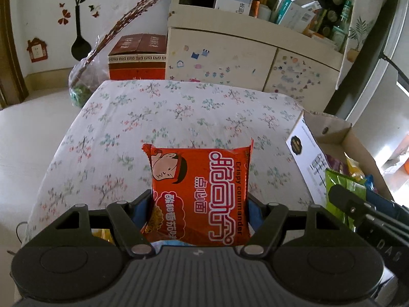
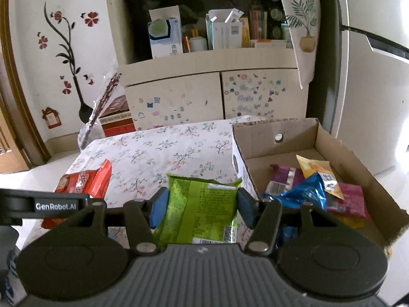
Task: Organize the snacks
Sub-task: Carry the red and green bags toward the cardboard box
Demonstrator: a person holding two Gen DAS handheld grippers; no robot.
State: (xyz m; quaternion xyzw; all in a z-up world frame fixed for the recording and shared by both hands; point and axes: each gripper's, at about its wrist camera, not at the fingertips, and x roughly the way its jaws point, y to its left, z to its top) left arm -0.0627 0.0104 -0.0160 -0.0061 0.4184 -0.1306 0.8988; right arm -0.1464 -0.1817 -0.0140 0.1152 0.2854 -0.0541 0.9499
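Note:
My left gripper (image 1: pixel 200 204) is shut on a red "Crispy commander" noodle snack packet (image 1: pixel 202 192) and holds it above the floral-cloth table (image 1: pixel 166 117). My right gripper (image 2: pixel 202 204) is shut on a green snack packet (image 2: pixel 199 209), just left of the cardboard box (image 2: pixel 281 128). The red packet also shows in the right wrist view (image 2: pixel 84 181), and the green packet in the left wrist view (image 1: pixel 340 192). The box holds several packets: purple (image 2: pixel 283 176), blue (image 2: pixel 304 192), yellow (image 2: pixel 317 168) and magenta (image 2: pixel 350 199).
A cream cabinet (image 2: pixel 212 94) with stickers and cluttered shelves stands behind the table. A red carton (image 1: pixel 138 58) and a plastic bag with branches (image 1: pixel 84 79) sit on the floor at back left. A white fridge (image 2: pixel 373 89) stands to the right.

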